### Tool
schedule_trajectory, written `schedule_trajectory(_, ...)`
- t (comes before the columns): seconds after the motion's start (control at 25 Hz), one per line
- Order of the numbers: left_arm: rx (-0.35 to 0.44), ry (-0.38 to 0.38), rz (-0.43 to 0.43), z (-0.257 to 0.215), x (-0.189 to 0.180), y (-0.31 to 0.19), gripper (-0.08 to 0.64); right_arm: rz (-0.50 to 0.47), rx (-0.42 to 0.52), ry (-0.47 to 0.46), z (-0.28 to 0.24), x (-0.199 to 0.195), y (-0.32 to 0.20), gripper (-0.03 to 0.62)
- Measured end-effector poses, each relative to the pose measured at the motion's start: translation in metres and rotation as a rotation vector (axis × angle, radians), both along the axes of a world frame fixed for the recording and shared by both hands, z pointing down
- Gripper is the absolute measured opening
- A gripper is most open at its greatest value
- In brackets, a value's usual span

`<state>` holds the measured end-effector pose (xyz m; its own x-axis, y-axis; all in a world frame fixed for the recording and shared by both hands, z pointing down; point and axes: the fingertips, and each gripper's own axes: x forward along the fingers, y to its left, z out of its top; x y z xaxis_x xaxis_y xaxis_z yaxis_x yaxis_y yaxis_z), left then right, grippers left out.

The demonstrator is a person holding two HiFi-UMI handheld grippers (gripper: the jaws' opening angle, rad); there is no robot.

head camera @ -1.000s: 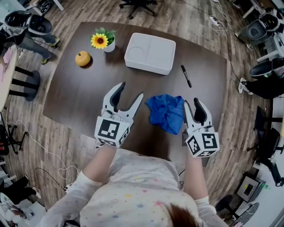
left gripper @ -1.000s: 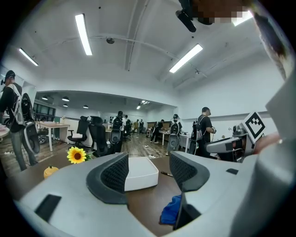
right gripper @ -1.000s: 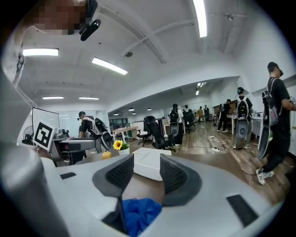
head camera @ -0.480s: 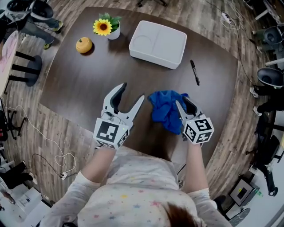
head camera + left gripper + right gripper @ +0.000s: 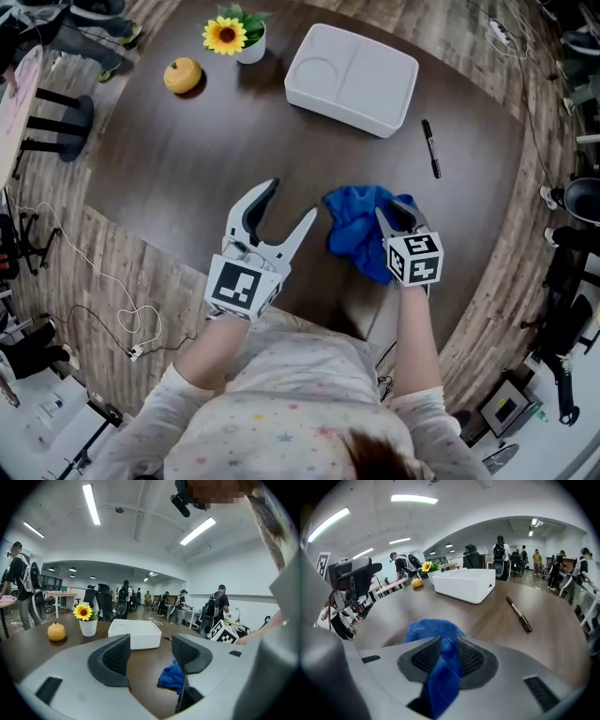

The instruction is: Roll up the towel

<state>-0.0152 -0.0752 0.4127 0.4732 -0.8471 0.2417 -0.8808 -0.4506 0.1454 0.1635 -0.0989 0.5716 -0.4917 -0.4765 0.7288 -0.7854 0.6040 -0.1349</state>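
The right gripper (image 5: 397,218) pinched the crumpled towel (image 5: 357,230); the left gripper (image 5: 283,210), jaws wide apart, waited just beside the towel.

**Occlusion notes: towel pinch**

Head view: the right gripper (image 5: 396,216) sits over the towel (image 5: 352,234) and covers its near-right part, so jaw contact is unreadable from here. The table (image 5: 169,169) runs out at the frame top. The person (image 5: 281,403) is cut off at the bottom edge, with only a strip of hair showing.

Left gripper view: the towel's right part is behind the right jaw of the left gripper (image 5: 150,651). The pen (image 5: 167,638) is just a sliver past the tray (image 5: 133,634).

Right gripper view: the pinched fold drops out of sight between the jaws. The orange thing (image 5: 417,583) is too small to identify.
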Motion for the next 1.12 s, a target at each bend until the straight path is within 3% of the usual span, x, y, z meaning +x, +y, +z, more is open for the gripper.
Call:
schedule_trajectory(0.16, -0.009, -0.006, -0.003, 0.004, -0.003, 0.0, 0.253, -0.022, -0.005, 0.041, 0.003, -0.001, 0.005, 0.028)
schedule_trajectory(0.44, -0.011, 0.012, 0.033, 0.005, 0.002, -0.002, 0.253, 0.018, 0.052, -0.056, -0.049, 0.01, 0.011, 0.019)
schedule_trajectory(0.76, -0.007, 0.069, 0.2, -0.007, 0.041, 0.005, 0.253, 0.015, 0.234, -0.203, -0.161, 0.016, 0.015, 0.017)
schedule_trajectory(1.12, 0.012, 0.091, 0.34, -0.021, 0.07, 0.011, 0.253, -0.118, 0.442, -0.385, -0.283, -0.001, 0.034, 0.017)
